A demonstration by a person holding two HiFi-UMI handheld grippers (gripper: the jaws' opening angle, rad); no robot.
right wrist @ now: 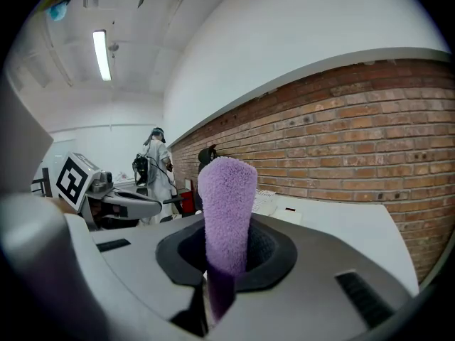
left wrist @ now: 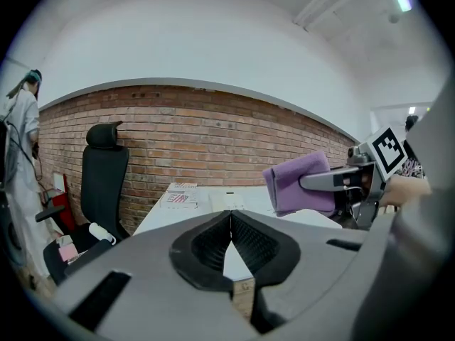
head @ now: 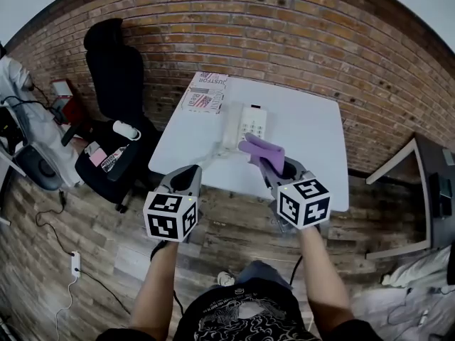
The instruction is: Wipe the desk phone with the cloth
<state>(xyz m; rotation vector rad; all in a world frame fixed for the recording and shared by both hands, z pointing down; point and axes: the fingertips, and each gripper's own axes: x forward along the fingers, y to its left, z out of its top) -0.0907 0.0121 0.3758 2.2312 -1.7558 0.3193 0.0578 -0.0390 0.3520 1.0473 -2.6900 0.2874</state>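
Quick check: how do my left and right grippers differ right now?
The left grey gripper is shut on nothing; the right grey gripper is shut on the purple fluffy cloth. The right reaches over the white table towards the white desk phone; the left hangs at its near edge. Both carry marker cubes.

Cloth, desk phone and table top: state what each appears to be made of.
Cloth: purple, with a soft pile like microfibre or terry; the fuzzy nap shows clearly.
Desk phone: probably moulded plastic, white and matte; it is too small in view to be sure.
Table: a smooth white top, likely laminate or painted board; the surface is even, with no grain visible.
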